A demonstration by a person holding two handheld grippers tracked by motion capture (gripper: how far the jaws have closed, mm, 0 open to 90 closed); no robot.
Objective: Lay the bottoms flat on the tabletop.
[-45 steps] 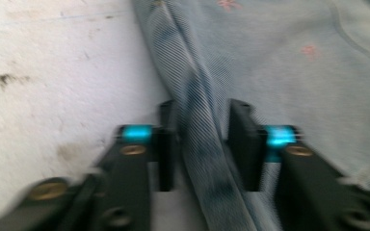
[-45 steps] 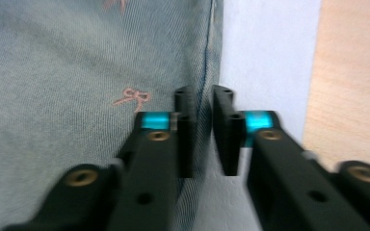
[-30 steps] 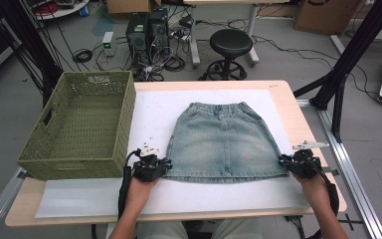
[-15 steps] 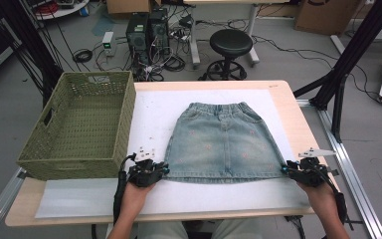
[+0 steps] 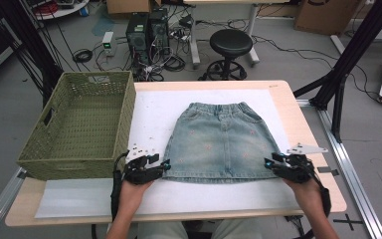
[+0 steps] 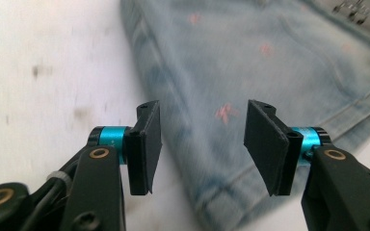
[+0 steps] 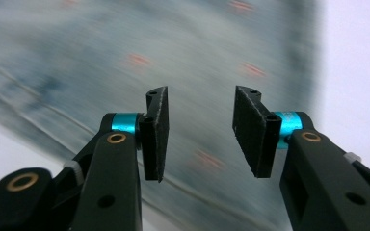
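Note:
A light blue denim skirt (image 5: 219,142) with small pink marks lies flat on the white mat, waistband away from me. My left gripper (image 5: 166,164) sits at the hem's left corner. Its jaws have just been opening, and in the left gripper view (image 6: 200,125) they stand apart over the skirt's edge (image 6: 250,57) without pressing it. My right gripper (image 5: 267,163) is at the hem's right corner. Its jaws have also just been opening, and in the right gripper view (image 7: 200,110) they stand apart above the blurred denim (image 7: 101,43), holding nothing.
A green woven basket (image 5: 124,119) stands on the table's left side, close to my left gripper. The white mat (image 5: 154,114) covers most of the wooden table (image 5: 298,124). Beyond the table are a black stool (image 5: 231,45), computers and cables on the floor.
My right gripper has slid slightly left toward the skirt's hem corner and a bit nearer to me. The left gripper and the skirt stay where they were.

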